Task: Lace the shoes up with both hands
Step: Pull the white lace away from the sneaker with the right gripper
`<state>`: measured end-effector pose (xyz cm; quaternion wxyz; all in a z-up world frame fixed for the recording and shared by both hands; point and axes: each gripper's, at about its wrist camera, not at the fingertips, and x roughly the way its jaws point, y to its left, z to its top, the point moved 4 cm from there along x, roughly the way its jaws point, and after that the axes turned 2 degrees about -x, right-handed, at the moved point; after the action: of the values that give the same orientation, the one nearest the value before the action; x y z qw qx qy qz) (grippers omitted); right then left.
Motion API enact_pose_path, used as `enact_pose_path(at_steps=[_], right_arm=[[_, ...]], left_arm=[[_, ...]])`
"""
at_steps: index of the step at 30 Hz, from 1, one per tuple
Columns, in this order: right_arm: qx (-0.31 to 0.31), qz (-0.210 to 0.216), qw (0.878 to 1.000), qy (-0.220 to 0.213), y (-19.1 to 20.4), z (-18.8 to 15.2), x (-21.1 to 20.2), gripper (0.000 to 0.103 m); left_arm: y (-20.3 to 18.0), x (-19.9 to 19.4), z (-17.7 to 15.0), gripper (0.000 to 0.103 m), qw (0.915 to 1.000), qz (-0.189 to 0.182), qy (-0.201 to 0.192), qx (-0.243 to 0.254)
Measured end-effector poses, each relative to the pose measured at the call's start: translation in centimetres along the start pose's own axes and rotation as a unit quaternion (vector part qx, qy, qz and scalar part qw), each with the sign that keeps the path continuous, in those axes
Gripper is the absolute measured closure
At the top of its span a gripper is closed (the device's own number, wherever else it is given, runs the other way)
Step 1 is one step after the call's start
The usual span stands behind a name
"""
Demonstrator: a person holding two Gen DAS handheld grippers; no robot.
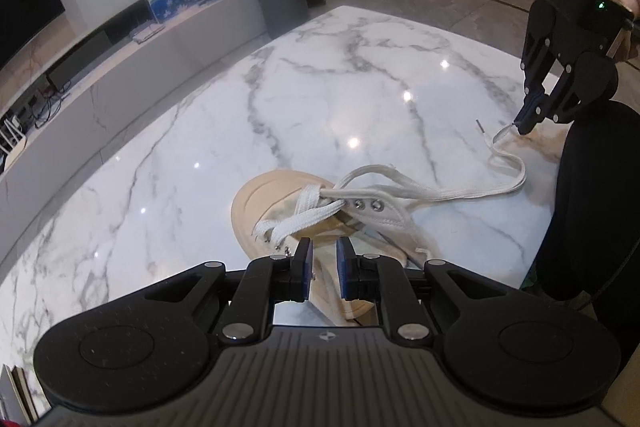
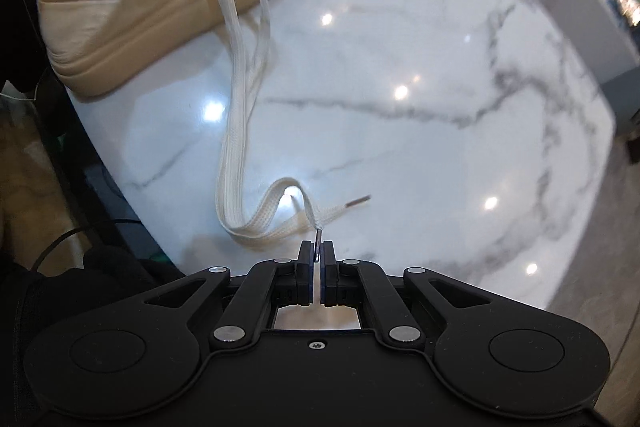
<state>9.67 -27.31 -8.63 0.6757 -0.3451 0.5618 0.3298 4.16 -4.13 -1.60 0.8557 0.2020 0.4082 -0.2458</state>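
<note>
The right gripper (image 2: 317, 259) is pinching only the lace's aglet (image 2: 317, 241), so it is risking a slip, while the narrowly parted left gripper (image 1: 323, 254) is hovering over the beige shoe (image 1: 280, 199) lying on the marble table (image 1: 360, 87).

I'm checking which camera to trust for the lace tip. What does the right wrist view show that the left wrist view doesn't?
Only the right wrist view: the aglet pinched between the right gripper's pads, and the shoe's side and sole. Only the left wrist view: the left gripper, narrowly parted over the shoe's opening, and three empty eyelets. Both: shoe, white lace, marble table, the free lace end.
</note>
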Motion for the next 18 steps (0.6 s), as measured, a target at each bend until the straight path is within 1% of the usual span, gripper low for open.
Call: enact_pose_path(at_steps=[2,4,7,13,16,18], right_arm=[[0.012,0.007,1.000,0.007,-0.5,0.0,0.5,0.097],[0.028,0.007,1.000,0.009,-1.1,0.0,0.8,0.095],[0.059,-0.006,0.998,0.007,-2.3,0.2,0.9,0.093],[0.116,-0.023,0.993,-0.016,-4.1,0.8,0.2,0.092],[0.137,-0.033,0.990,-0.014,-4.8,1.0,0.3,0.092],[0.142,-0.027,0.989,-0.009,-4.8,1.1,0.4,0.092]], left_arm=[[0.2,0.2,-0.2,0.091,1.0000,-0.003,0.000,-0.004],[0.4,0.3,-0.3,0.091,1.0000,-0.005,-0.001,-0.007],[0.7,0.3,-0.4,0.090,0.9999,-0.009,-0.002,-0.012],[1.0,0.1,-0.5,0.089,0.9998,-0.013,-0.006,-0.014],[1.2,0.1,-0.6,0.086,0.9998,-0.013,-0.007,-0.017],[1.2,0.1,-0.6,0.085,0.9997,-0.013,-0.007,-0.017]])
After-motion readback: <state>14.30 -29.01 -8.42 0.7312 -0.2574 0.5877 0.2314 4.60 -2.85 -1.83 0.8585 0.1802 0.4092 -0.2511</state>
